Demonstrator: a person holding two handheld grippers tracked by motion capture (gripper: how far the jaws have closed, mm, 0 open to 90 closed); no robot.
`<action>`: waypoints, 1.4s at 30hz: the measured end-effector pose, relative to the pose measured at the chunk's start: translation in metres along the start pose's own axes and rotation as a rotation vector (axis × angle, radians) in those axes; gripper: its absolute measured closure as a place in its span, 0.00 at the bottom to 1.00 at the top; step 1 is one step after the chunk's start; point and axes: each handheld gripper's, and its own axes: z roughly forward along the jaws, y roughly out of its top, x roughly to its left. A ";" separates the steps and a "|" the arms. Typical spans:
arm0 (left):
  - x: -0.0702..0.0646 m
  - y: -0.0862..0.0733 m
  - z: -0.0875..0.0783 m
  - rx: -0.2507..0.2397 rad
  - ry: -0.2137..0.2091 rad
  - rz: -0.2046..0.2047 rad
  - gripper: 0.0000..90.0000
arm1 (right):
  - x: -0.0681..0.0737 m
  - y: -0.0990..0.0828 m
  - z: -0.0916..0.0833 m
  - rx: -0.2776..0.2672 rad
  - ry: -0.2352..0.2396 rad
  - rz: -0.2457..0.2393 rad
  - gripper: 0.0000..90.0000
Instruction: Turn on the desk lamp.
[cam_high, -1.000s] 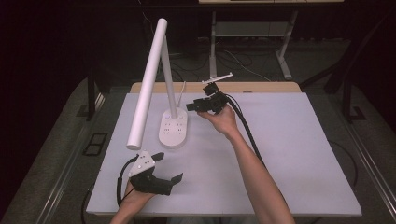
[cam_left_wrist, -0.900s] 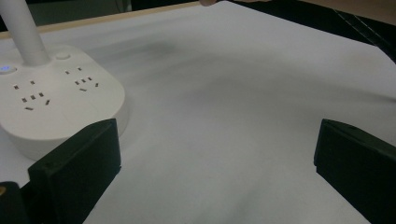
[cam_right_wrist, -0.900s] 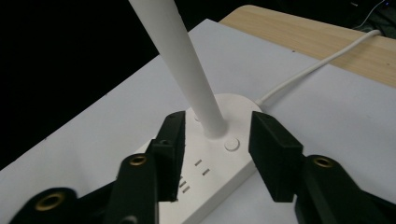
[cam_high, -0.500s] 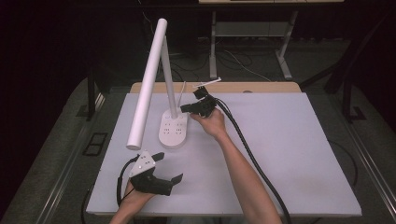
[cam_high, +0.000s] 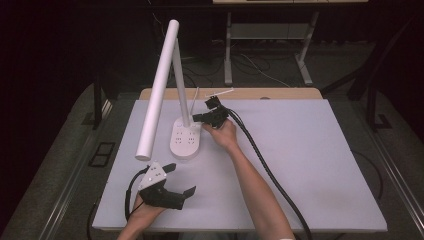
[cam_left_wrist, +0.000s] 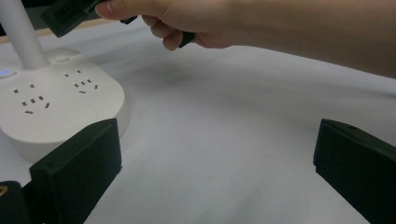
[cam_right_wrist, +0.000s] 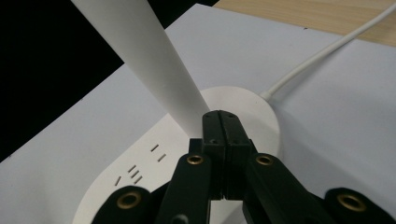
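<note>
While both hands sit over the white table (cam_high: 310, 165), this is how it stands:
Right gripper (cam_right_wrist: 226, 122): one, jaws pressed together with nothing between, tips at the foot of the lamp's stem over its base, centre of the high view.
Left gripper (cam_high: 181, 192): one, jaws wide apart, empty, lower left.
Desk lamp (cam_high: 186, 140): one, white, sockets in its base, left of centre.
Lamp cable (cam_right_wrist: 322, 56): one, white, trailing toward the table's far edge.

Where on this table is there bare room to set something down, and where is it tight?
The table's whole right half, beyond the right forearm and cable, is bare. So is the left edge under the lamp head. It is crowded around the lamp base, where the right gripper sits, shut, and near the left gripper.
</note>
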 end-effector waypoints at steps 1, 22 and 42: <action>0.000 0.000 0.000 0.000 0.000 0.000 0.00 | -0.001 -0.001 0.002 0.001 0.000 0.006 0.99; -0.001 -0.001 -0.002 0.000 0.004 0.002 0.00 | -0.006 -0.017 0.018 -0.011 -0.011 0.000 1.00; -0.002 -0.001 0.000 -0.001 -0.005 -0.003 0.00 | -0.004 -0.015 -0.003 -0.054 0.036 0.041 0.99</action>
